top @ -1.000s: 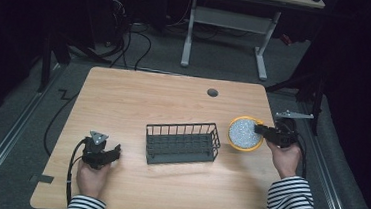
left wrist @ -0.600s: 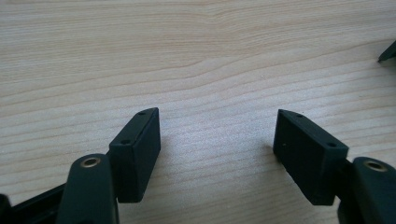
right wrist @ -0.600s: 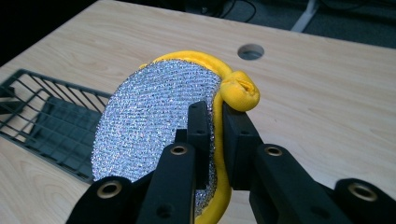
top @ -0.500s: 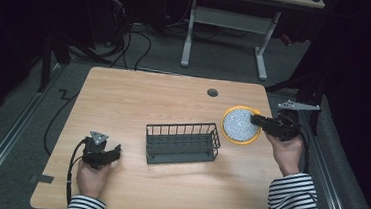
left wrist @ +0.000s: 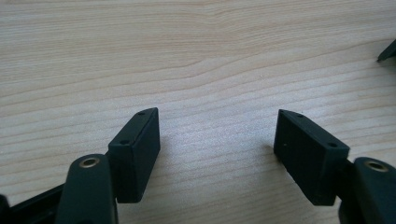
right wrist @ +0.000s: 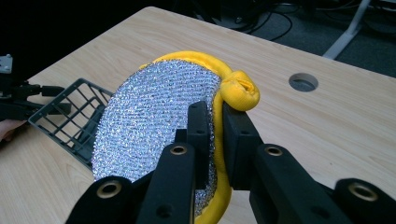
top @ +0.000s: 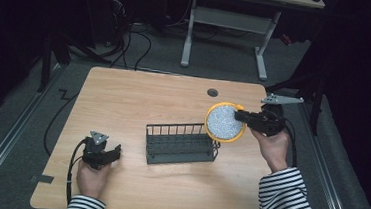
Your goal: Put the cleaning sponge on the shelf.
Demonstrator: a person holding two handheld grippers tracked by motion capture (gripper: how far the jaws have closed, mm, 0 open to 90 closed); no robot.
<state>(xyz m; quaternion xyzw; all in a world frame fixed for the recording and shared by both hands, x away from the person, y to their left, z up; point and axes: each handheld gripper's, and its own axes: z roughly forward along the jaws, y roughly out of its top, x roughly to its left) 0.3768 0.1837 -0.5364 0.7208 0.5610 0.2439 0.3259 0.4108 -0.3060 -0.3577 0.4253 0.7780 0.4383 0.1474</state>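
Yellow-rimmed scrubber (right wrist: pixel 154 121), probably soft and light, pinched at its rim by the right gripper (right wrist: pixel 212 140) above the rack (top: pixel 180 144); left gripper (left wrist: pixel 217 140) spread, empty.

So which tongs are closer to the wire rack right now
Right. The right tongs hold the round yellow-rimmed pad on edge just above the rack's right end. The left tongs rest open on the table, well off to the rack's left.
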